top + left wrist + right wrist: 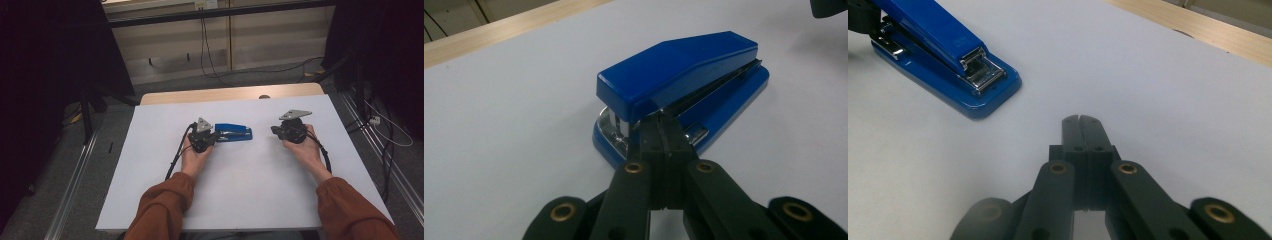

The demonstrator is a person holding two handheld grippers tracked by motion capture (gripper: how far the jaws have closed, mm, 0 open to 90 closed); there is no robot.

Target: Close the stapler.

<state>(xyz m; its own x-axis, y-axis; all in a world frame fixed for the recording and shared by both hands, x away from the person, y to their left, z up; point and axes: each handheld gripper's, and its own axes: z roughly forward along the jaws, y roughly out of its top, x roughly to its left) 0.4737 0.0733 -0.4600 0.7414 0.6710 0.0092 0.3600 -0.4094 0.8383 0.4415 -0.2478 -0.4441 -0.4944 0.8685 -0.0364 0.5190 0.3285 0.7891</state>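
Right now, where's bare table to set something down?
Free: the near strip between the forearms, and the gap between the blue stapler and the right gripper. Crowded: where the left gripper, jaws together, meets the stapler's end.

No legible text, label, brand, number or sign anywhere. Faint embossed mark on blue stapler top near its metal head, too small to read.

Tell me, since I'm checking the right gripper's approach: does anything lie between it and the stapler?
Nothing visible does. Bare white table lies between the shut right gripper and the stapler. The left gripper sits at the stapler's far end.
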